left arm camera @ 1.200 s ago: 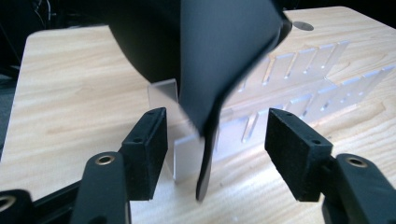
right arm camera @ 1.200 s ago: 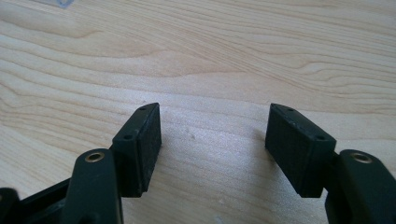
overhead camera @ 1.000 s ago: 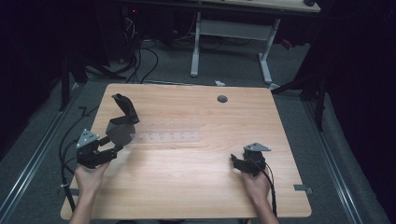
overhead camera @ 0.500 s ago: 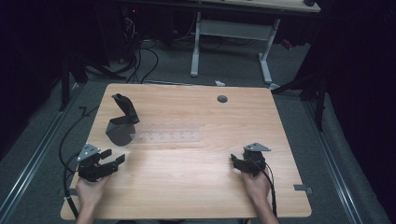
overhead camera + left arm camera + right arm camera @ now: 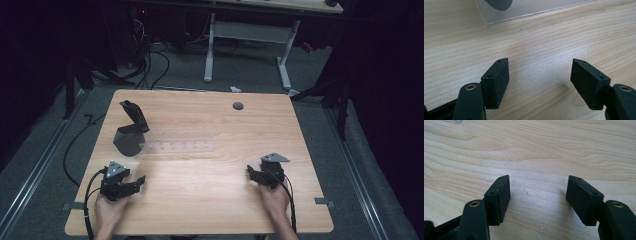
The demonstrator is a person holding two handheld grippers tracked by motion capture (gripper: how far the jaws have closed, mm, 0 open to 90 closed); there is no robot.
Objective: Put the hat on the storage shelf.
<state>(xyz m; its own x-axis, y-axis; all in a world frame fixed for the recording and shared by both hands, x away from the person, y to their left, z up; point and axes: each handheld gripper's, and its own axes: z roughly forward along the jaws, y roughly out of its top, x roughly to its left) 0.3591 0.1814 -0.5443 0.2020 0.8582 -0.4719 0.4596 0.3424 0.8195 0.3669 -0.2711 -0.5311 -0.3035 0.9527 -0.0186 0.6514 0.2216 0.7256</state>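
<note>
Both my left gripper (image 5: pixel 134 182) and right gripper (image 5: pixel 253 173) rest empty with jaws apart, well short of the dark open-lidded box (image 5: pixel 129 134) on its clear strip (image 5: pixel 180 147), so a careless reach could tip it

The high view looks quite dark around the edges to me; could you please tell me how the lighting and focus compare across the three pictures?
High view: only the table is lit, the room falls to near black, and a pale glare lies on the clear strip. Left gripper view: bright and even, pads sharp, far edge soft. Right gripper view: equally bright, wood grain crisp, faint shadow beside the right pad.
</note>
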